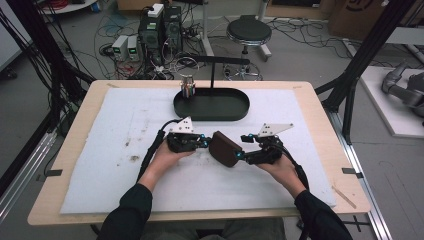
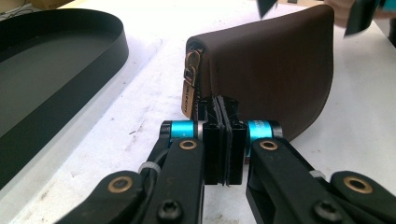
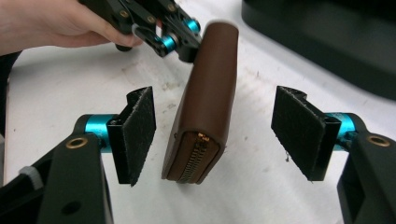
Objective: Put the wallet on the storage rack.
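A brown leather zip wallet (image 1: pixel 225 148) stands on its edge on the white mat, between my two grippers. My left gripper (image 1: pixel 204 143) is shut on the wallet's near corner (image 2: pixel 275 65), its pads pressed tight, and the brass zipper pull (image 2: pixel 189 88) hangs just left of them. In the right gripper view the wallet (image 3: pixel 208 93) shows its zipped end between the two pads of my right gripper (image 3: pixel 215 116). The right jaws stand open, with a gap to the wallet on either side. My left gripper (image 3: pixel 187 44) pinches the wallet's far end there.
A black oval tray (image 1: pixel 220 102) lies behind the wallet at mid-table, with a small metal cup (image 1: pixel 187 86) of items at its back left rim. The white mat (image 1: pixel 125 125) covers most of the wooden table. A stool (image 1: pixel 248 31) and electronics stand beyond.
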